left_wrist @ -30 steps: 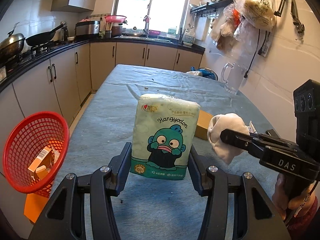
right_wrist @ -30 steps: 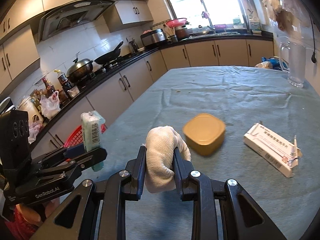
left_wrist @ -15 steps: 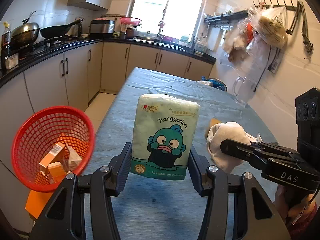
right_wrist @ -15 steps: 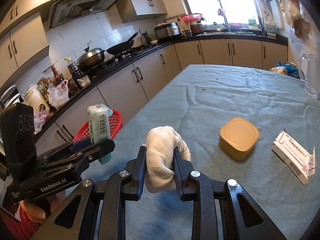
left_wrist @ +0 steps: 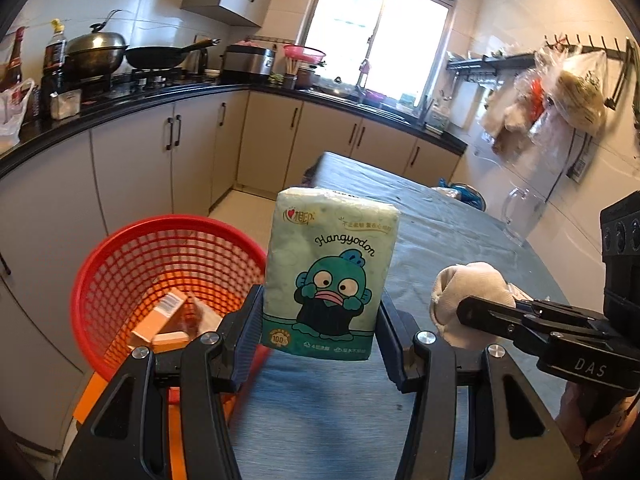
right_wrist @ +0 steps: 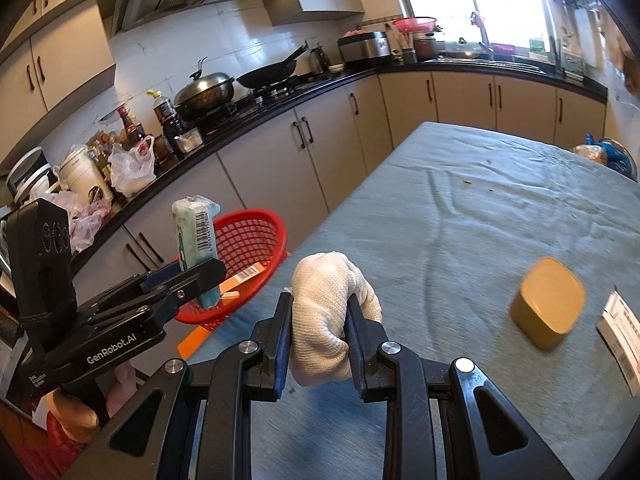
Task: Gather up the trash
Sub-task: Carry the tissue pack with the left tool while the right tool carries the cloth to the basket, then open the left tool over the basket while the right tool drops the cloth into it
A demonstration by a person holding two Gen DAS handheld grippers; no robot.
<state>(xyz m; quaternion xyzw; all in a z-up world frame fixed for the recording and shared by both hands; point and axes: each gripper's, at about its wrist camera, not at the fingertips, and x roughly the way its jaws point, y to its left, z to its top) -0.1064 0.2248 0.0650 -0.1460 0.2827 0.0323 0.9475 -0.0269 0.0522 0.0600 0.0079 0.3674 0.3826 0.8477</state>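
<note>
The desk (right_wrist: 500,216), draped in grey-blue cloth, stood beside the red basket (left_wrist: 120,264), which sat off its edge on the floor side, probably so trash could be dropped straight in; cartons already lay inside. The left claw (left_wrist: 320,320) clamped the tissue pack (left_wrist: 332,272) upright, with the basket just left of it and lower. The right claw (right_wrist: 316,320) pinched a balled white cloth (right_wrist: 328,308) above the desk's near edge. A tan box (right_wrist: 548,312) and a white carton (right_wrist: 620,340) waited on the desk. Against a second earlier, both claws had swung leftward, and the basket loomed larger and closer.
</note>
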